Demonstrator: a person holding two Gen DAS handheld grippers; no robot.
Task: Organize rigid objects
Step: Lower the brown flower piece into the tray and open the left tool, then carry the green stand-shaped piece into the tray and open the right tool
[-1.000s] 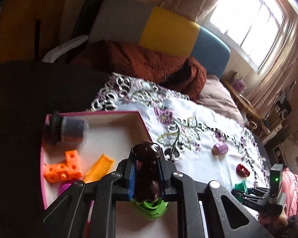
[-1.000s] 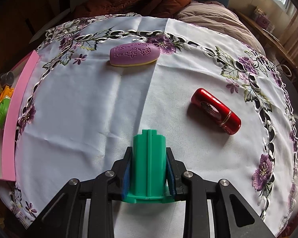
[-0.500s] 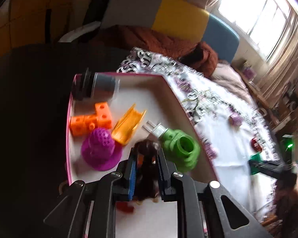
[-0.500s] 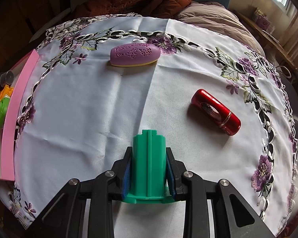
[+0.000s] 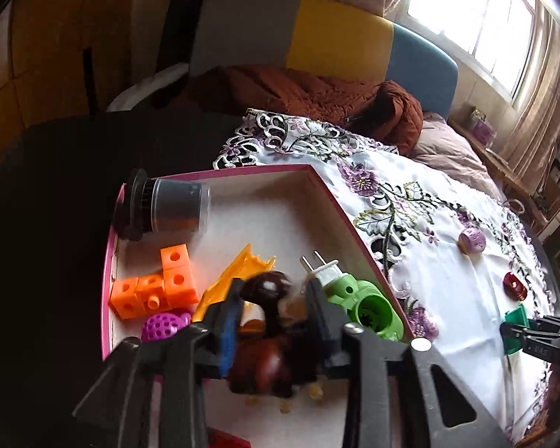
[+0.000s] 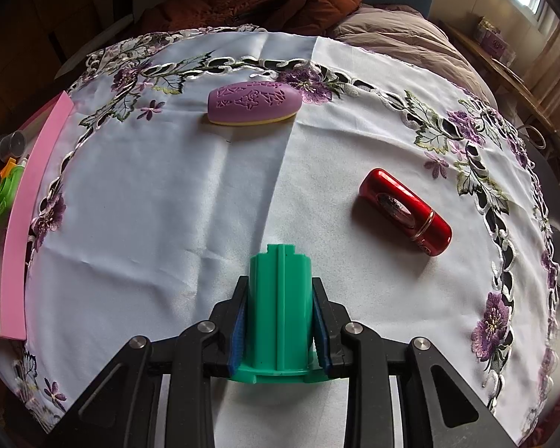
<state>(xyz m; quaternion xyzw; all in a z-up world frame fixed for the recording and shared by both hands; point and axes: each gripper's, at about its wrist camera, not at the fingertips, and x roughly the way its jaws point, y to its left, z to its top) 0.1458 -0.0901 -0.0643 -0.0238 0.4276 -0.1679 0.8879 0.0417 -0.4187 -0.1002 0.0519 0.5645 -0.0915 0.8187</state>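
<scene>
Left gripper (image 5: pixel 272 321) has dropped into the tray (image 5: pixel 328 192); jaws just opening, brown figure (image 5: pixel 265 321) loose between them near the right wall. Drop-off step. Right gripper (image 6: pixel 280 321) pinches green cylinder (image 6: pixel 280 310) over the tablecloth (image 6: pixel 168 205); next, clear out.

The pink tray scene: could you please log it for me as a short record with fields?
tray: orange blocks, yellow chute, green plug piece, capped jar inside
left gripper: jaws just opening, brown figure between them, over tray
right gripper: clamped on green cylinder
on cloth: purple oval, red case
</scene>
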